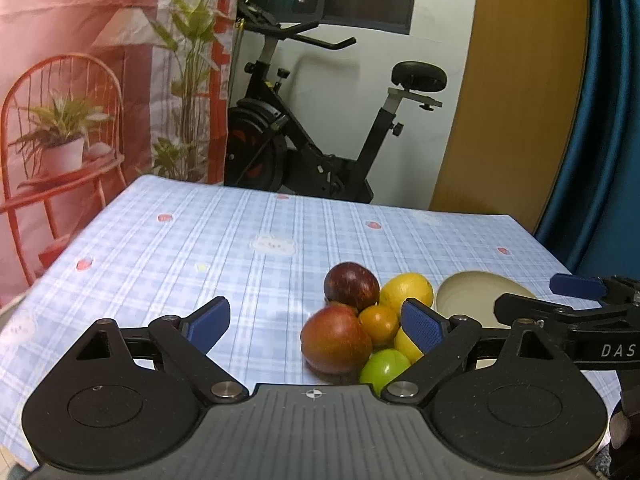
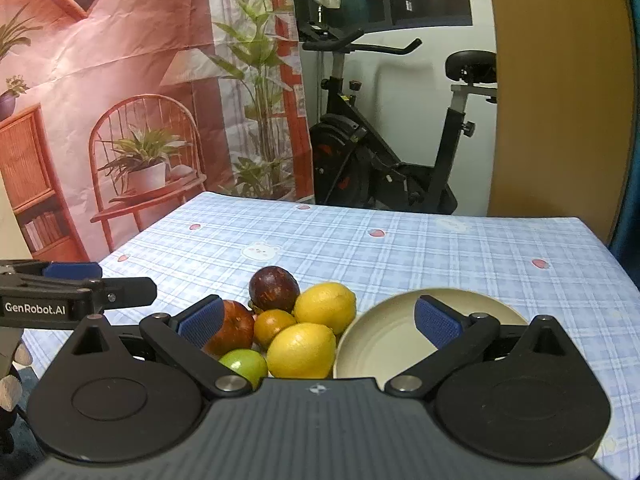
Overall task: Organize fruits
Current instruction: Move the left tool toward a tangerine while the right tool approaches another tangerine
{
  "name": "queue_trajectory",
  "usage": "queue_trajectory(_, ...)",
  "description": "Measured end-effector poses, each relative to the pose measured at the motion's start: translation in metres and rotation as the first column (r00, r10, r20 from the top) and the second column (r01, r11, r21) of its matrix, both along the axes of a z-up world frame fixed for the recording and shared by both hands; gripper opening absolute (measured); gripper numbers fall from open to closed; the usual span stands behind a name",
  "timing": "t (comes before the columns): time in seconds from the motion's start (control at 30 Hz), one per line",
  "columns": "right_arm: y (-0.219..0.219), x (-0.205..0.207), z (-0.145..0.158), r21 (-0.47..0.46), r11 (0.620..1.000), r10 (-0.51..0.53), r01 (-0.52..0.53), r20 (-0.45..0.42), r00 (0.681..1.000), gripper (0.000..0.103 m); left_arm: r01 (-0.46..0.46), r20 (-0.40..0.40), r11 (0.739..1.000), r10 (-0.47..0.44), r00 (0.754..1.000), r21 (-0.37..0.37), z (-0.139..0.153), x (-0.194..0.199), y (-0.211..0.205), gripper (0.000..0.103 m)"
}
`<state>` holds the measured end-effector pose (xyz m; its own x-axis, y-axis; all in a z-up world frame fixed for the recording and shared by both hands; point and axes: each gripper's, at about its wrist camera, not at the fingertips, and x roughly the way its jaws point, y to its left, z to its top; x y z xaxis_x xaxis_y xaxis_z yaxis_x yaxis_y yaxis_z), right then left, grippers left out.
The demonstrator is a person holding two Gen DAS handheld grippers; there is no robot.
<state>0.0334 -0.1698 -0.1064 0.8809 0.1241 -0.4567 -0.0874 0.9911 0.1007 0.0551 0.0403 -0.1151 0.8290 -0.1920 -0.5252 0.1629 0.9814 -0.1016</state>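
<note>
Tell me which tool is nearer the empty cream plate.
Right. The right tool hangs open just over the plate, one finger above its bowl. The left tool, also open, sits beyond the fruit pile.

Both my tools look alike: the left gripper [image 1: 318,322] and right gripper [image 2: 320,320] have matte black bodies with ribbed grey centre plates, round black discs at each side, silver pivot pins, and blue textured pads [image 2: 202,320]. White lettering reads "GenRobot.AI" on the left unit's side. A light glove [image 2: 14,372] shows at one edge.
</note>
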Motion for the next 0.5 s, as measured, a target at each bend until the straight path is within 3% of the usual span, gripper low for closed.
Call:
queue_trajectory(0.17, -0.01, -0.005, -0.006, 0.038, 0.999, -0.019, 0.02, -0.023, 1.0, 0.103, -0.029, -0.011, 0.999, 0.029, 1.0, -0.036, 0.0, -0.001, 0.005, 0.093)
queue_trajectory(0.3, -0.012, -0.005, -0.012, 0.035, 0.999, -0.013, 0.015, -0.05, 0.999, 0.103, -0.045, -0.004, 0.999, 0.045, 0.999, -0.025, 0.001, -0.004, 0.005, 0.093)
queue_trajectory(0.5, -0.02, -0.009, -0.021, 0.05, 0.999, 0.02, -0.016, -0.096, 0.995, 0.103, -0.016, -0.059, 1.0, 0.015, 0.998, -0.01, -0.004, -0.002, -0.003, 0.09)
